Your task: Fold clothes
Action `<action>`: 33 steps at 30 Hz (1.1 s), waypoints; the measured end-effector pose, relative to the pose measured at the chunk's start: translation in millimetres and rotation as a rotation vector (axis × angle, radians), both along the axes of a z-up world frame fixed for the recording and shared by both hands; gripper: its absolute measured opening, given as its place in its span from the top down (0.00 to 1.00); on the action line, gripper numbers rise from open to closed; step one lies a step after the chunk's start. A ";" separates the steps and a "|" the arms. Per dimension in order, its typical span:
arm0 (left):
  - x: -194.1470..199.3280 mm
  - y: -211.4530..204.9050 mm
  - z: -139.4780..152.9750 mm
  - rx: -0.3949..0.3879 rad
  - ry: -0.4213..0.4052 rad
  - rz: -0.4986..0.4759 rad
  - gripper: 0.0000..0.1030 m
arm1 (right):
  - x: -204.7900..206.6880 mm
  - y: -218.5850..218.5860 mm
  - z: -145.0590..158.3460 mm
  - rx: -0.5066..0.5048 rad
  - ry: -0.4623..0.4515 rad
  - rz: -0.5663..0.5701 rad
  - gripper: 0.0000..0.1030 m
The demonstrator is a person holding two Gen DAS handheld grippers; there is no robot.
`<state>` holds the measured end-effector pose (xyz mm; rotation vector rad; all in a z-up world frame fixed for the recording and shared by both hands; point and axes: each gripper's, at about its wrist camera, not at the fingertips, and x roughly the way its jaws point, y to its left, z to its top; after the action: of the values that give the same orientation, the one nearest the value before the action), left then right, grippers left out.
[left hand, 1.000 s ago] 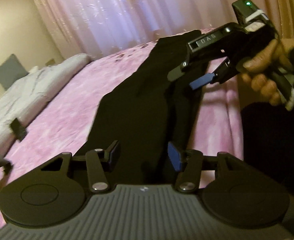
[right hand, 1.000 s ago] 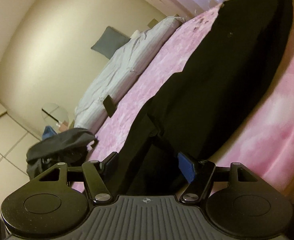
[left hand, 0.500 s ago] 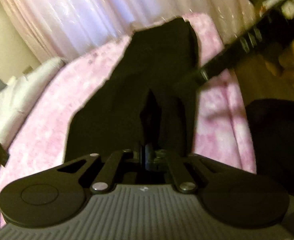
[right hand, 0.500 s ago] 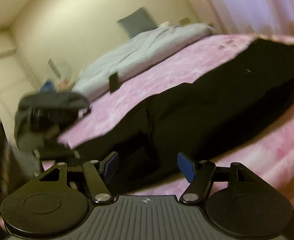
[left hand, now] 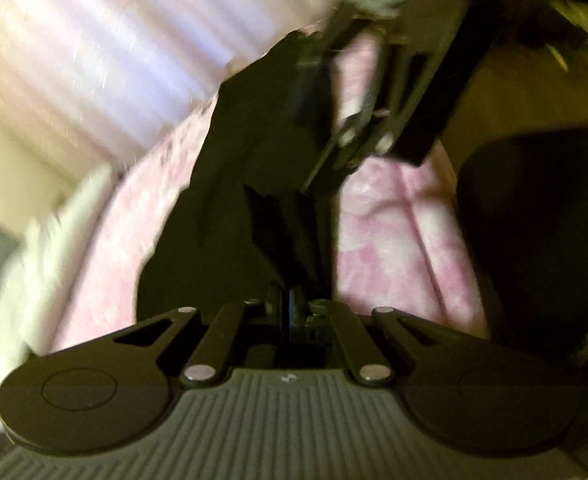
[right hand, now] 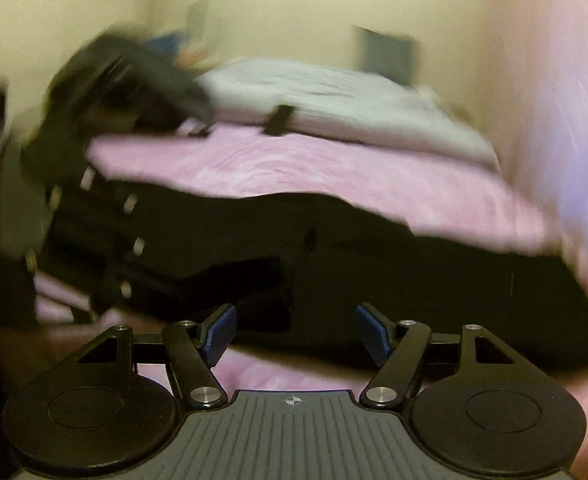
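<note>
Low at six o'clock in the left wrist view, left gripper [left hand: 289, 312], fingers pressed together and pinching a raised fold of the black garment [left hand: 229, 208]; dark cloth rising in a peak straight up from the closed tips toward twelve o'clock; rest of the garment running long and narrow away toward one o'clock across the pink bedspread [left hand: 390, 248]; motion blur throughout. Up at one to two o'clock in the same view, right gripper [left hand: 334, 92], black and angled down over the far stretch of the garment, blue pad dimly seen; whether touching cloth, cannot tell. Beyond, from ten to twelve o'clock, pale pink curtains [left hand: 105, 52]; at nine o'clock, white bedding [left hand: 45, 240], blurred; at three o'clock, a dark rounded shape at the bed's edge, unclear.

Low at six o'clock in the right wrist view, right gripper [right hand: 294, 332], blue-padded fingers standing well apart, nothing pinched between them; just past the tips, black garment [right hand: 354, 256] lying as a wide dark band from nine to three o'clock over the pink bedspread [right hand: 277, 168]; a folded edge of it near the left pad. At nine o'clock, left gripper [right hand: 89, 240], blurred, on the garment's end. Farther off at twelve o'clock, white bedding [right hand: 334, 108] with a grey pillow [right hand: 386, 52] against a cream wall [right hand: 294, 4]; at ten o'clock, a dark heap, smeared.
</note>
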<state>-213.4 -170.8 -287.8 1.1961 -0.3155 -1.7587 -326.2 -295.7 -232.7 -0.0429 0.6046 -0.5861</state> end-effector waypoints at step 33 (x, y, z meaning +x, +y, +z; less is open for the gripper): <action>92.3 13.8 21.4 0.039 0.517 0.320 0.64 | 20.5 45.7 -64.9 -0.660 0.609 0.525 0.92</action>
<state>-121.1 -157.0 -266.4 0.7284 0.2065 -1.7184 -305.6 -250.0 -297.5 -1.0017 0.9220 -0.2264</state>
